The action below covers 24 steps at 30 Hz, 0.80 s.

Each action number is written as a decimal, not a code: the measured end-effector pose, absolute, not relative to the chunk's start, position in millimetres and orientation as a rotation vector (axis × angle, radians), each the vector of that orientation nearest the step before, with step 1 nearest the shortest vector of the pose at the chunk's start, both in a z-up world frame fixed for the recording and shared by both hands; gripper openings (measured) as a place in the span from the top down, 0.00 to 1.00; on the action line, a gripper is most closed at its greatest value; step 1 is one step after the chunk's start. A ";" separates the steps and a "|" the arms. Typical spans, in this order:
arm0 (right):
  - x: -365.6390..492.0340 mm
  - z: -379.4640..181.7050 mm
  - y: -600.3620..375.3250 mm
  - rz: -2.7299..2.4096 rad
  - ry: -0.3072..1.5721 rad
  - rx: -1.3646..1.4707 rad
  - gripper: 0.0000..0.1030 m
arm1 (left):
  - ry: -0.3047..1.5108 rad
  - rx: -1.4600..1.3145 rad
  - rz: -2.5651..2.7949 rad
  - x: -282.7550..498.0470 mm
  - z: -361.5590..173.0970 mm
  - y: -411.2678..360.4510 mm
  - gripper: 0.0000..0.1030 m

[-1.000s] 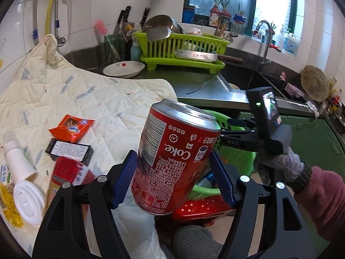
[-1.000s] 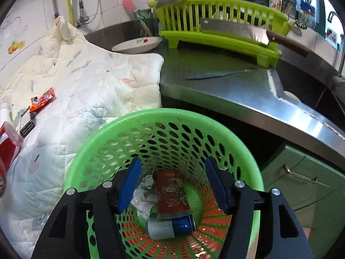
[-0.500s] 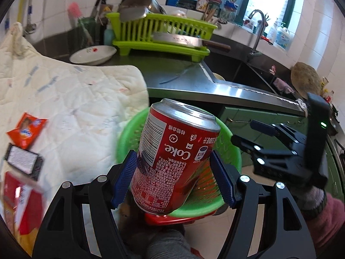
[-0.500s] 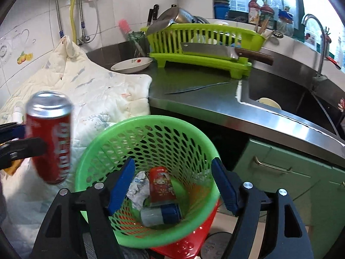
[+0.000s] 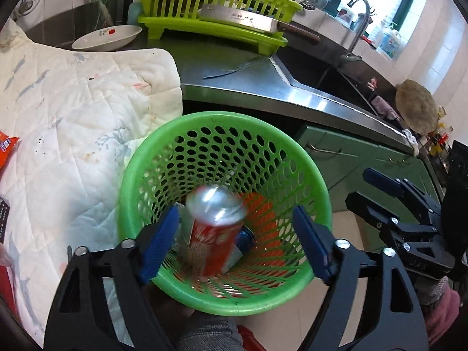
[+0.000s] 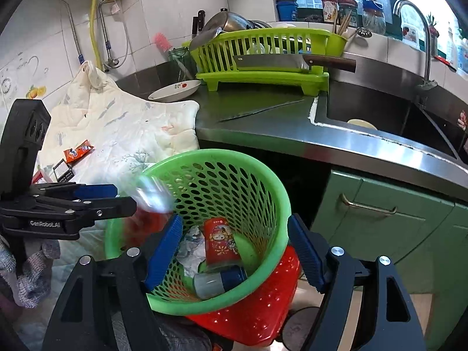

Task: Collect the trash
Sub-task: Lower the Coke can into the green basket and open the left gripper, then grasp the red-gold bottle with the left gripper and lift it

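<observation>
A red Coke can point(image 5: 215, 225), blurred, is dropping into the green mesh basket point(image 5: 204, 117). My left gripper point(image 5: 234, 213) hangs over the basket with its jaws opening. The can is between the blue pads but free of them. From the right wrist view the can point(image 6: 152, 196) is a smear just past the left gripper point(image 6: 117, 197). My right gripper point(image 6: 234, 225) is open and holds nothing, above the near rim of the basket point(image 6: 280, 204). Inside lie a red paper cup point(image 6: 219, 242), a blue can point(image 6: 219, 280) and crumpled paper point(image 6: 191, 248).
The green basket sits in a red basket point(image 6: 254, 307) below the steel counter point(image 6: 263, 128). A quilt point(image 6: 122, 128) on the left carries an orange wrapper point(image 6: 79, 152) and a black card point(image 6: 63, 171). A dish rack point(image 6: 263, 55) with a cleaver point(image 6: 272, 61), a bowl point(image 6: 175, 90) and a sink point(image 6: 380, 114) lie behind.
The left gripper swung right and down over the basket, opened wider and let go of the can, which now falls inside. The right gripper drew back and its jaws spread.
</observation>
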State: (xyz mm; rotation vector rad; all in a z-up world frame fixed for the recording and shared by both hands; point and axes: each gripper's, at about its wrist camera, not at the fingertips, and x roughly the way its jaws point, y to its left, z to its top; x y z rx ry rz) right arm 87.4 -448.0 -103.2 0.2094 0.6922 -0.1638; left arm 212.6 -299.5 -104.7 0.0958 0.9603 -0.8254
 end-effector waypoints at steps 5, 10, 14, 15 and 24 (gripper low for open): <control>86.8 -101.8 -440.2 -0.147 0.689 0.219 0.30 | 0.917 0.109 -0.806 200.1 -89.9 -282.3 0.23; 87.8 -93.0 -420.4 -0.107 0.677 0.201 0.30 | 0.869 0.111 -0.751 188.8 -71.2 -249.2 0.23; 89.3 -82.8 -400.6 -0.075 0.661 0.187 0.28 | 0.820 0.130 -0.686 178.9 -55.1 -215.0 0.23; 90.2 -81.2 -396.6 -0.066 0.658 0.187 0.28 | 0.808 0.134 -0.667 177.2 -50.7 -205.2 0.23; 100.2 -64.4 -351.3 0.016 0.641 0.160 0.26 | 0.737 0.144 -0.493 179.3 -27.0 -122.4 0.23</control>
